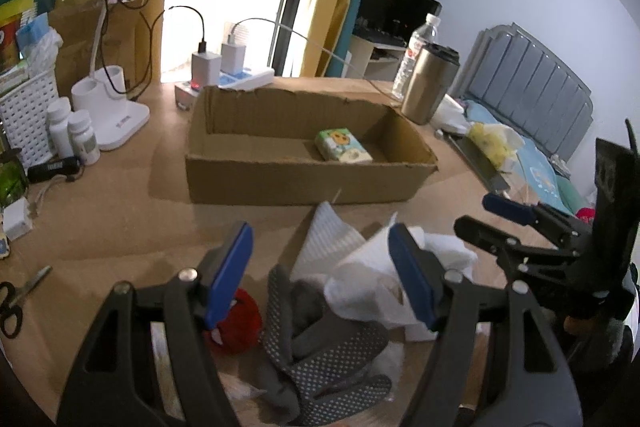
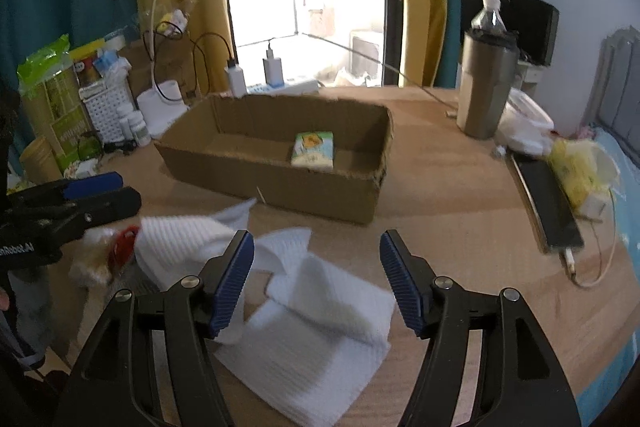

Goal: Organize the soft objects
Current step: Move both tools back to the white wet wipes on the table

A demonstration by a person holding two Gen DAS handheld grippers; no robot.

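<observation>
A pile of soft things lies on the wooden table in front of an open cardboard box (image 1: 280, 183) (image 2: 224, 171). A small green tissue pack (image 1: 344, 146) (image 2: 314, 149) rests inside the box. My left gripper (image 1: 320, 267) hangs open over grey dotted gloves (image 1: 324, 359), a red plush item (image 1: 240, 327) and crumpled white cloth (image 1: 368, 267). My right gripper (image 2: 318, 275) is open above a folded white towel (image 2: 320, 339), its pads not touching it. Each gripper shows in the other's view: the right gripper (image 1: 480, 217) at the right, the left gripper (image 2: 116, 193) at the left beside the red item (image 2: 124, 247).
At the back left are a white desk lamp (image 1: 116, 115), a power strip with chargers (image 1: 240, 77), pill bottles (image 1: 82, 137) and a white basket (image 1: 24, 107). Scissors (image 1: 16, 301) lie at the left edge. A steel tumbler (image 2: 484, 87), a water bottle (image 2: 490, 13), a phone (image 2: 548, 203) and a yellow packet (image 2: 576, 171) stand to the right.
</observation>
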